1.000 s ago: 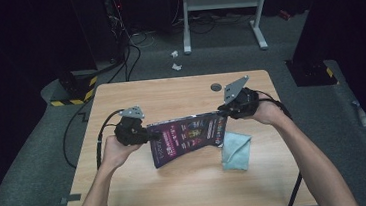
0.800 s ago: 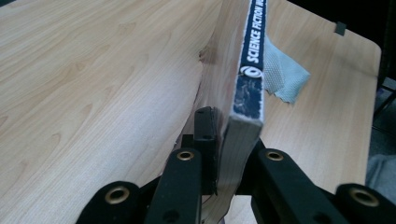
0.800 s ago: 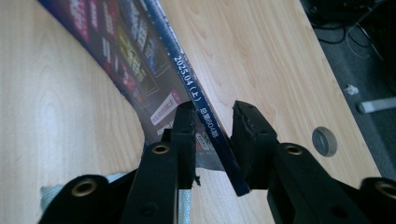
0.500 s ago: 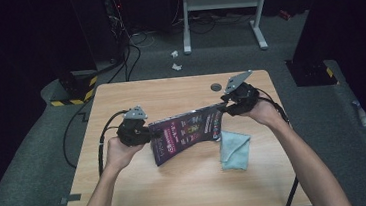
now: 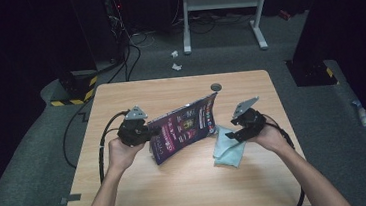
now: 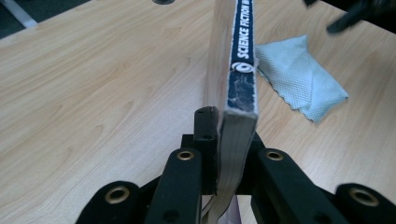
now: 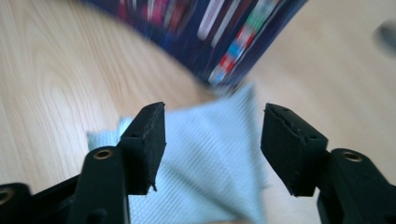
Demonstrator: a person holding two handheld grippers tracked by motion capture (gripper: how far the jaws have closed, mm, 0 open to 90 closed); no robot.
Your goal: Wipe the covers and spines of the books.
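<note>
Book [image 5: 185,128]: paperback with a dark blue cover carrying bright pink, red and white panels; stands on its edge on the tabletop [image 5: 178,183], tilted, cover facing the person. Spine [image 6: 243,60] is dark blue with white lettering reading "SCIENCE FICTION"; its lower corner is scuffed white. Page block looks cream.
Book position: mid-tabletop, between the two grippers; its right end rises toward the far edge.
Left gripper [image 5: 143,131]: fingers clenched on the book's near end, one pad on each side of the page block, seen edge-on in the left gripper view [image 6: 224,154].
Right gripper [image 5: 238,128]: fingers released, having just been spreading; nothing pressed between them. In the right gripper view [image 7: 212,135] they hang apart over the cloth.
Cloth [image 5: 227,149]: pale blue-green, woven texture, crumpled flat on the tabletop just right of the book's foot.
Disc [image 5: 215,86]: small, dark, near the far edge, apart from the book.
</note>
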